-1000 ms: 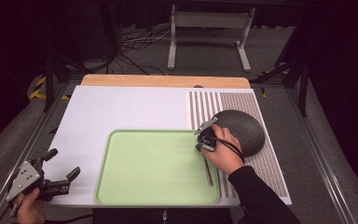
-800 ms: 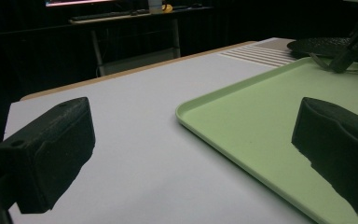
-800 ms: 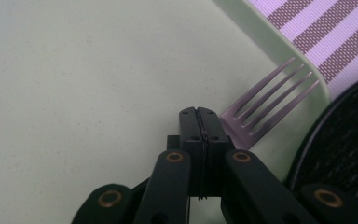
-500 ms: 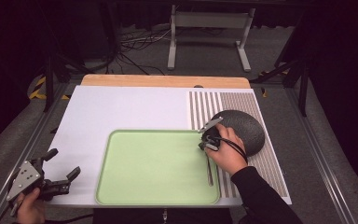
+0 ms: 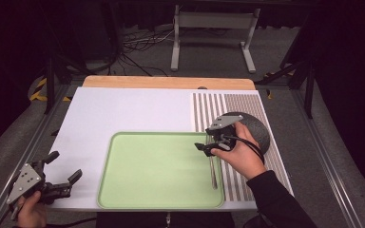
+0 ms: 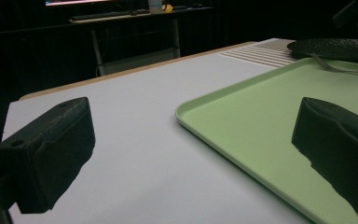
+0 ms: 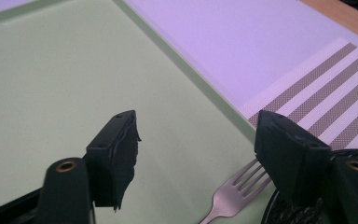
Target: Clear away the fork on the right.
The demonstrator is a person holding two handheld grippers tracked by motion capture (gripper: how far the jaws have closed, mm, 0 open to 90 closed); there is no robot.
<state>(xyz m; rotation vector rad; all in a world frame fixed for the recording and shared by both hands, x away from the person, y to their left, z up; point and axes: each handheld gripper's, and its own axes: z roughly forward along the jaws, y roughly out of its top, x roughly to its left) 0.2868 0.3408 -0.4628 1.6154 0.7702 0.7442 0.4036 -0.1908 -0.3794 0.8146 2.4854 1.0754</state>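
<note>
One fork is seen lying on the green tray, near its right edge, beside the dark plate. The right claw hovers over its tines, jaws apart; nothing is gripped yet. The left claw is held apart, idle at the bench corner.

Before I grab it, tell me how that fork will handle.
The fork looks like thin, shiny metal: probably stiff, light and slippery. It lies flat along the tray's right edge, so it will likely slide rather than roll. Its low profile may make pinching with the open right gripper fiddly.
</note>
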